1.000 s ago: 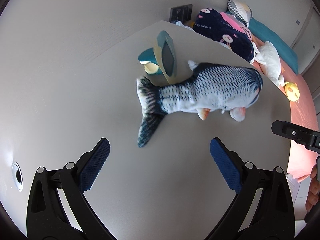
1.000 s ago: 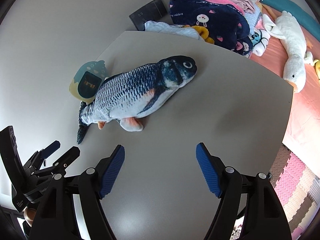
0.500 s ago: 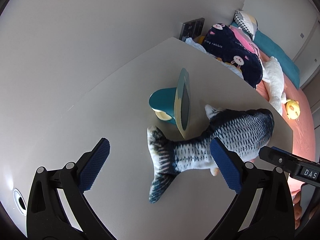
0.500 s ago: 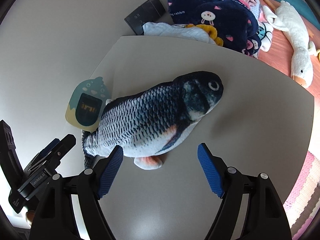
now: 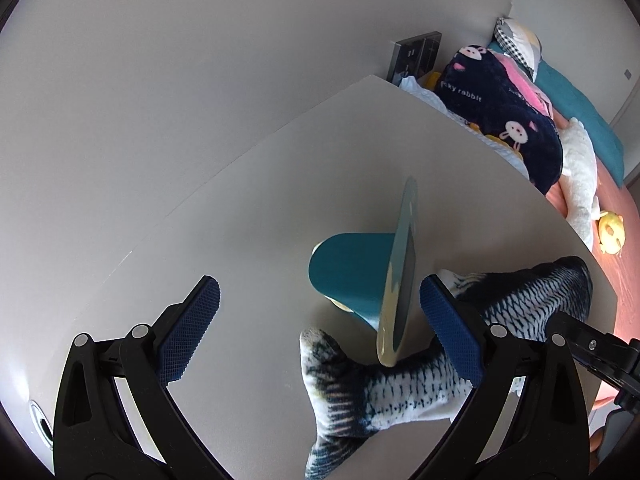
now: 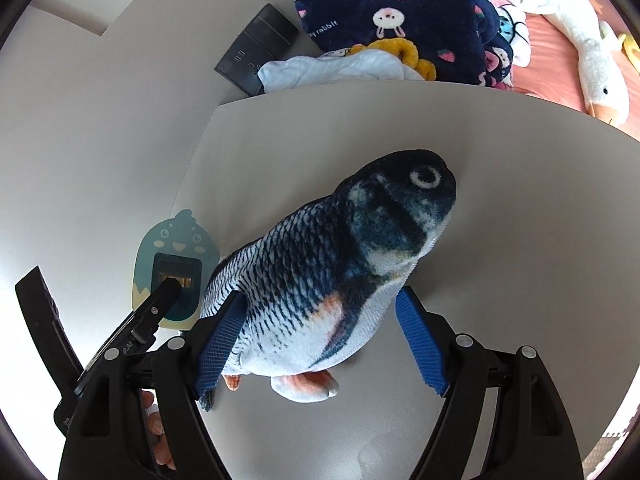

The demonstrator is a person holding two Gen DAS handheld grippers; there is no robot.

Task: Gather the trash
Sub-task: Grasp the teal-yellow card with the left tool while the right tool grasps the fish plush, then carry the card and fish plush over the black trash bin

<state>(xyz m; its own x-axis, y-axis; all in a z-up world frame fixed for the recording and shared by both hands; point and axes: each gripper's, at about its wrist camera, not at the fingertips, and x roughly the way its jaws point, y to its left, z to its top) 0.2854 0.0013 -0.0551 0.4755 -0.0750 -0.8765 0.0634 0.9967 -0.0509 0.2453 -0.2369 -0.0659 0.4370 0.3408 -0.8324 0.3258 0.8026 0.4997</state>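
Observation:
A plush fish [image 6: 332, 280] with dark scales and a white belly lies on the white table [image 6: 520, 184]. My right gripper [image 6: 316, 340] is open and its jaws straddle the fish's body, one on each side. A teal cartoon-faced gadget with a dark screen [image 6: 176, 264] stands by the fish's tail. In the left wrist view the gadget [image 5: 372, 276] stands edge-on between the jaws of my open left gripper [image 5: 320, 332], with the fish's tail [image 5: 340, 384] just below it.
A dark rabbit-print blanket [image 6: 404, 16] and light cloth [image 6: 332, 68] lie past the table's far edge. A black wall socket panel [image 6: 256, 52] sits on the wall. A white plush goose [image 6: 584, 48] lies on the pink bed.
Both grippers have moved forward. The right gripper now straddles the fish. The left gripper has closed in on the teal gadget and the fish's tail.

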